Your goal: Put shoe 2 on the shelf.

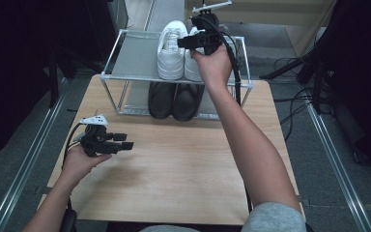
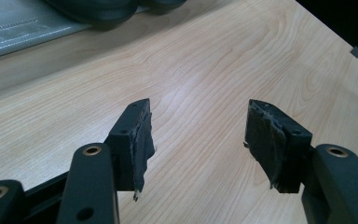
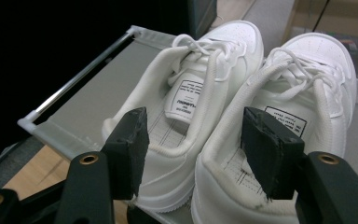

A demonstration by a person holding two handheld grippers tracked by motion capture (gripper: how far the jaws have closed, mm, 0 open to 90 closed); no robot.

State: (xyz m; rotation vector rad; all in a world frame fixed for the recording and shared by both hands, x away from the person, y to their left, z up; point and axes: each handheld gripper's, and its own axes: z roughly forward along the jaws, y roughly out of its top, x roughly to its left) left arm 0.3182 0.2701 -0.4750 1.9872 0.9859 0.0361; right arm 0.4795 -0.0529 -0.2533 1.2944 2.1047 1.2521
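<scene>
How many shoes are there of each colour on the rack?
White shoes, top shelf: 2
Black shoes, bottom shelf: 2
Total: 4

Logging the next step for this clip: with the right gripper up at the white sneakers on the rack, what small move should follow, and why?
Probably draw the right gripper back toward the wooden table. Its jaws stand open and apart from the pair of white lace-up sneakers, which sits side by side on the grey top shelf of the metal-framed rack. The placing looks done. The left gripper waits open over the table.
</scene>
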